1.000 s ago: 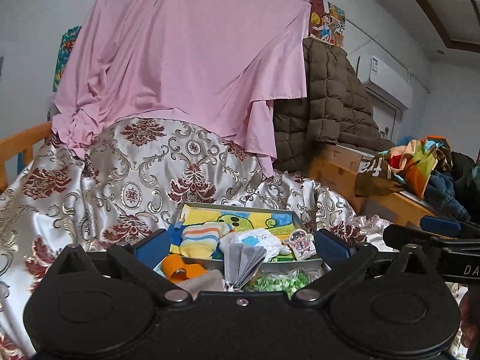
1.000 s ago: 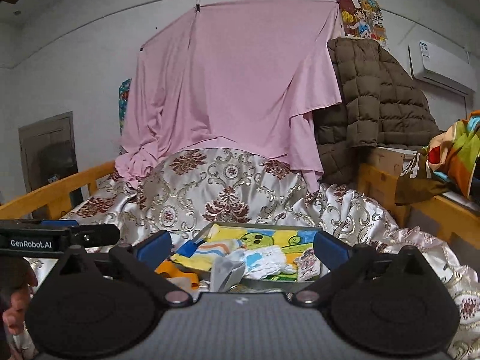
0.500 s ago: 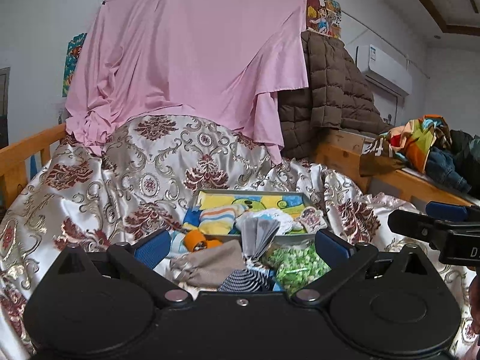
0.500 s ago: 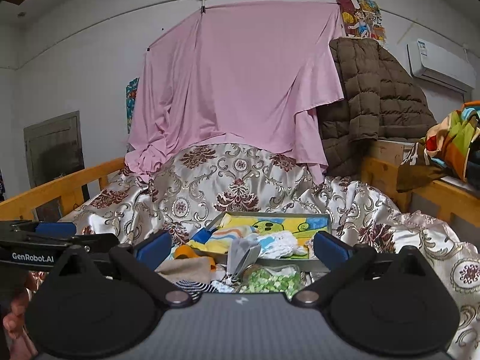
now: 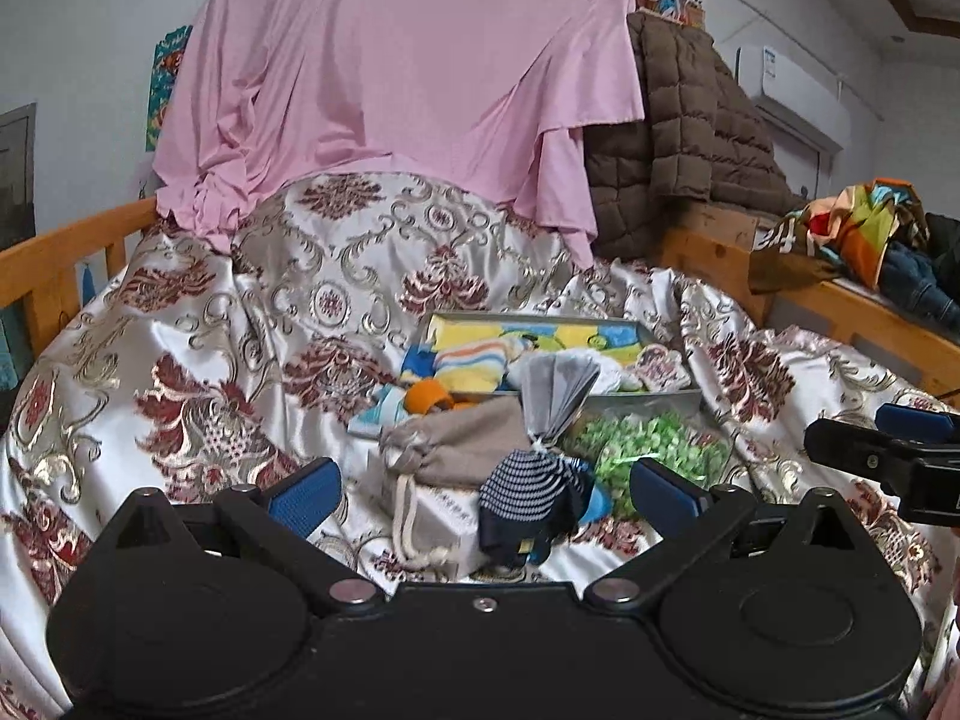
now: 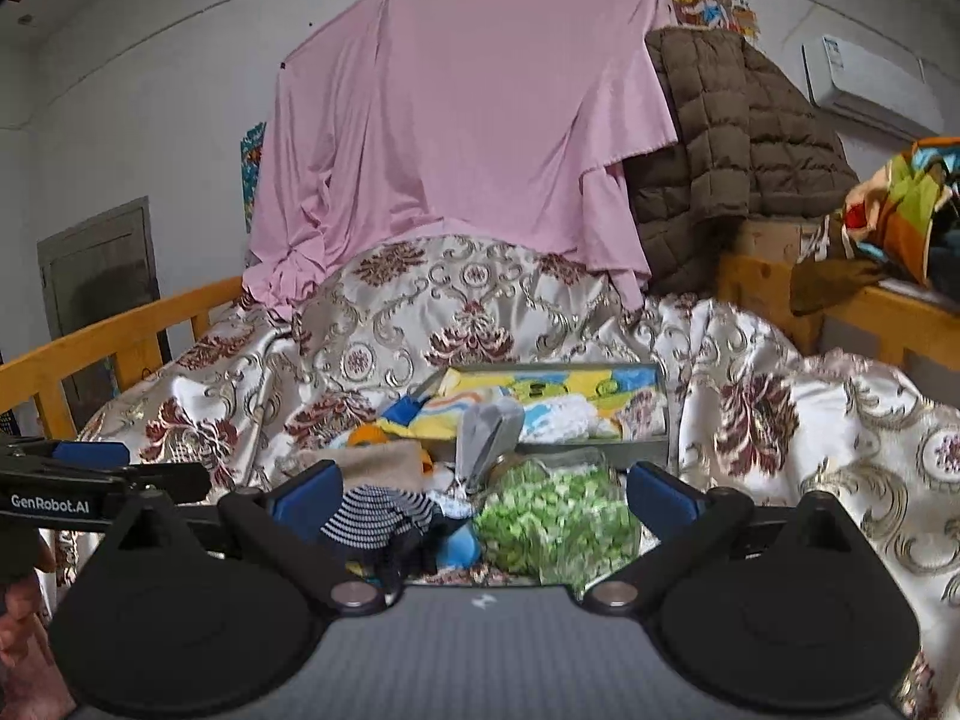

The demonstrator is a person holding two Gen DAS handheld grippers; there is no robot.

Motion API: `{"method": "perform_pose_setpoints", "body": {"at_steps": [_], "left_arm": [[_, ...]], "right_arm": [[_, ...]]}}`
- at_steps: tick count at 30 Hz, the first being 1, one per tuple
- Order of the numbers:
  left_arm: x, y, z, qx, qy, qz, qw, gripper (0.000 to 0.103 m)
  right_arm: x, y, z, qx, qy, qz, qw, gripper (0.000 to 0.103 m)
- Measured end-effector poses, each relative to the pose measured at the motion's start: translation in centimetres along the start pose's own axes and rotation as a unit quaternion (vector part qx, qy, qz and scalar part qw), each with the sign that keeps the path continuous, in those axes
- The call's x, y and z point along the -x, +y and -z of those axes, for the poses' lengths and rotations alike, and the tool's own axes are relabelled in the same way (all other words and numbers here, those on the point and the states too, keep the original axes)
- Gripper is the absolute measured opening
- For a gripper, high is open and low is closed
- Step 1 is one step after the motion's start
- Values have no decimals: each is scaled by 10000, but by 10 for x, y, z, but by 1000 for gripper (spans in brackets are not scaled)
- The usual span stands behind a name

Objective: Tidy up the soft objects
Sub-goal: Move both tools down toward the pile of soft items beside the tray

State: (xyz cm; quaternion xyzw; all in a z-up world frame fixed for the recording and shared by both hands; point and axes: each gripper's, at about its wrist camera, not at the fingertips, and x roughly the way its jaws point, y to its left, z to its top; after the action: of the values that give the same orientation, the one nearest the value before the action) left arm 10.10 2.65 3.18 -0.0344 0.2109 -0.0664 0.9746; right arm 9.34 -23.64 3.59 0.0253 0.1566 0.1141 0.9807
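Observation:
A grey tray (image 5: 666, 401) on the bed holds striped and white socks on a yellow cartoon cloth (image 5: 528, 333). In front of it lie a beige drawstring pouch (image 5: 462, 441), a navy striped sock (image 5: 534, 495), a grey folded cloth (image 5: 555, 387) and a bag of green bits (image 5: 654, 441). My left gripper (image 5: 483, 492) is open and empty, just short of the pouch and sock. My right gripper (image 6: 480, 495) is open and empty, with the striped sock (image 6: 378, 516) and green bag (image 6: 552, 516) between its fingers' line.
A floral satin bedspread (image 5: 240, 360) covers the bed. A pink sheet (image 5: 408, 72) and a brown quilted coat (image 5: 690, 138) hang behind. Wooden rails (image 5: 54, 264) run at the left and right, and colourful clothes (image 5: 864, 234) are piled at the right.
Both cameras have tilted down and risen, so the loose items in front of the tray now show fully. Both grippers stay open and empty.

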Motion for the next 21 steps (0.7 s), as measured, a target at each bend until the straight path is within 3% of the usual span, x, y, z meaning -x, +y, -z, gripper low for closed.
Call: {"method": "perform_pose_setpoints", "body": {"at_steps": [21], "left_arm": [[-24,8,20,140,613,-213,9978,102]], "right_arm": [[-21,0,34,42,562,11,9984,103]]}}
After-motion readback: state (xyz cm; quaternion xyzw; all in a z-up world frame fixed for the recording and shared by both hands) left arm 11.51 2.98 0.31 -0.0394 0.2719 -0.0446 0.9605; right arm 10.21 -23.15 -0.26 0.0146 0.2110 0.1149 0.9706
